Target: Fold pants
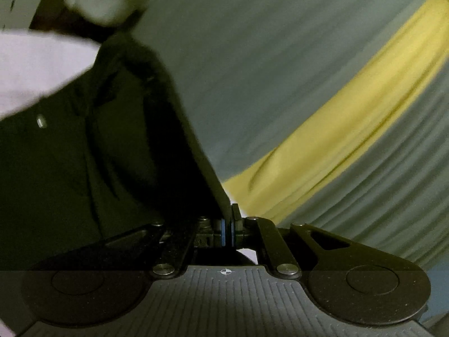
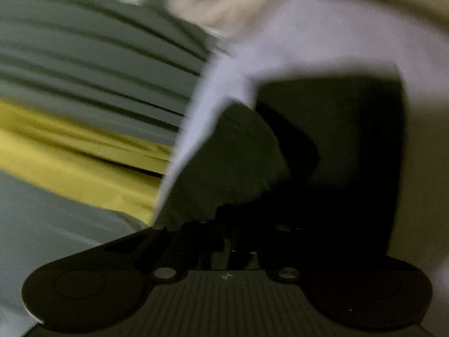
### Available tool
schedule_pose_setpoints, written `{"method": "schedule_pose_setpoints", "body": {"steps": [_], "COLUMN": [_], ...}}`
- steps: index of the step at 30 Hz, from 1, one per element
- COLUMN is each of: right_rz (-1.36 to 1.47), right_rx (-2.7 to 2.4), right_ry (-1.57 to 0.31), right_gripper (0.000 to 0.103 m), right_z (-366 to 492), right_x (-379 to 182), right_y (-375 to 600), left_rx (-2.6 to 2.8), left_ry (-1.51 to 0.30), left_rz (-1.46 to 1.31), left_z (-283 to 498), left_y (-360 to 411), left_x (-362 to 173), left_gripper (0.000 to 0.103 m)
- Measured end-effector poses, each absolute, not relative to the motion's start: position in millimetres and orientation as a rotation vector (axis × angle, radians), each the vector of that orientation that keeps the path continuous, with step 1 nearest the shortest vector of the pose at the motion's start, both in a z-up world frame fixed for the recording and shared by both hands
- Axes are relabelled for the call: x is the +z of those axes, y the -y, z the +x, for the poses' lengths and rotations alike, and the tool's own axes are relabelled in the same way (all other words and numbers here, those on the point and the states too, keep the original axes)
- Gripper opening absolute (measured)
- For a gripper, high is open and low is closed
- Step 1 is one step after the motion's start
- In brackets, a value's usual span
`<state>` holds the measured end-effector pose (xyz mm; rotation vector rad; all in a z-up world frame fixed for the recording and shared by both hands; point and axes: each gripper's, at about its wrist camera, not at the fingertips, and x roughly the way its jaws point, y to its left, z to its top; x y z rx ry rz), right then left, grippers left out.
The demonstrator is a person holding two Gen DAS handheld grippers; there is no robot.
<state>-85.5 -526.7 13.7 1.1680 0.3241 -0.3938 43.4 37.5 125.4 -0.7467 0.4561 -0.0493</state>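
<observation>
In the left wrist view we see the left hand-held gripper (image 1: 227, 219) clenched, its two blue-edged pads pressed together on an edge of the dark pants (image 1: 118, 140), which rise from the jaws as a taut sheet toward the upper left. A small pale button or rivet (image 1: 41, 120) shows on the fabric. Behind the pants we note a grey sheet (image 1: 252, 56) with long wrinkles, crossed diagonally by a yellow band (image 1: 350, 123); whether it covers a bed or a desk we cannot tell. A white cloth or sleeve (image 1: 36, 67) lies at the left edge, and a blurred pale shape sits at the top left. In the right wrist view the right hand-held gripper (image 2: 224, 224) is buried in shadow; dark pants fabric (image 2: 238, 163) bunches directly over its fingertips, so we take it as grasping the pants, though the jaws themselves are hidden. Beyond, a white garment (image 2: 308, 50) arcs above the pants, and the same grey sheet (image 2: 84, 56) and yellow band (image 2: 70, 154) fill the left side, heavily blurred.
</observation>
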Motion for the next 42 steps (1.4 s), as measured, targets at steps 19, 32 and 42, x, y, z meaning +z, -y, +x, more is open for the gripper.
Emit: {"method": "schedule_pose_setpoints", "body": {"steps": [19, 32, 42], "right_rz": [1.158, 1.182, 1.303], "right_rx": [-0.411, -0.361, -0.374], "right_ry": [-0.508, -0.416, -0.41], "right_gripper": [0.026, 0.006, 0.044], "right_z": [-125, -127, -136], "right_x": [-32, -16, -48], "right_y": [554, 546, 553], "left_rx": [0.382, 0.393, 0.407], "left_ry": [-0.589, -0.585, -0.593], "left_rz": [-0.853, -0.957, -0.985], "left_z": [-74, -60, -69], "left_y": [-96, -116, -123], "left_x": [67, 42, 38], "left_gripper": [0.084, 0.085, 0.086]}}
